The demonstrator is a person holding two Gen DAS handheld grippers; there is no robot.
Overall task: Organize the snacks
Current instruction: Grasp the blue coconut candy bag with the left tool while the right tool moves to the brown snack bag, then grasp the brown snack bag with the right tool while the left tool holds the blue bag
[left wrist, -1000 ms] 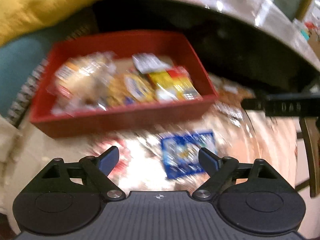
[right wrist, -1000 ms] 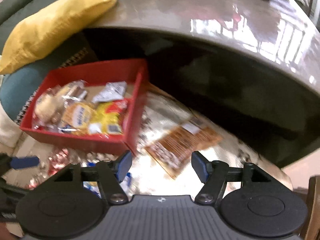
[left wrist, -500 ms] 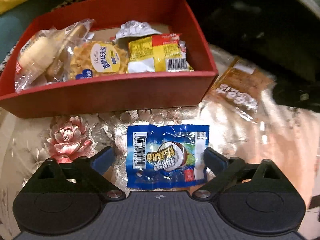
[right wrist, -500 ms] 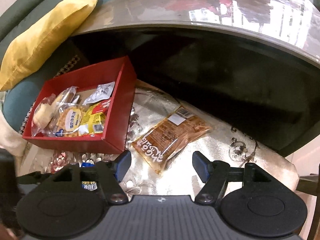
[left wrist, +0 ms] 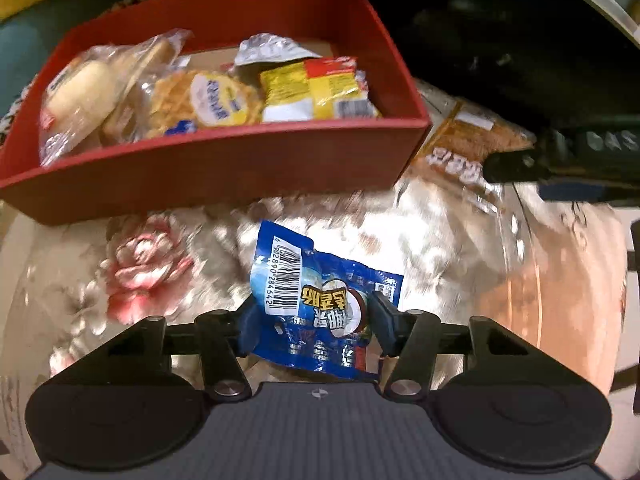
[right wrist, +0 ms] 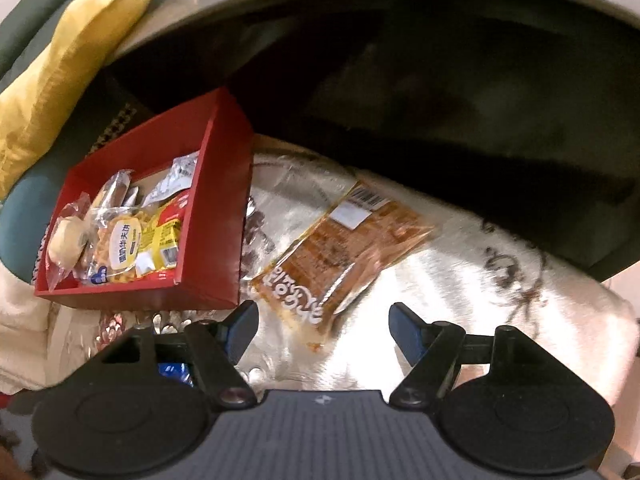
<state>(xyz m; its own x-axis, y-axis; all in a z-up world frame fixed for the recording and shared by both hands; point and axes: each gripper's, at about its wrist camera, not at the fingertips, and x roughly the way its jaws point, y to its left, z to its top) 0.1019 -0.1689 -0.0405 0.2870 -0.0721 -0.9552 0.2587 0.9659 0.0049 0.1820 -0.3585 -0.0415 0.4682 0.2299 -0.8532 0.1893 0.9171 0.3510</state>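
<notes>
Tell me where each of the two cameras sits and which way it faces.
Left wrist: sits on the left gripper, facing forward and down at the blue packet clamped between its fingers; the right gripper's finger shows at right.
Right wrist: sits on the right gripper, facing the brown packet beyond its open fingers.
Shared: red box, brown packet, floral cloth.

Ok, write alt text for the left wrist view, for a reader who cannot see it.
The left tool is shut on a crumpled blue foil snack packet above a shiny floral tablecloth. Behind it stands an open red cardboard box holding wrapped breads and a yellow packet, with a brown snack packet lying to its right.
</notes>
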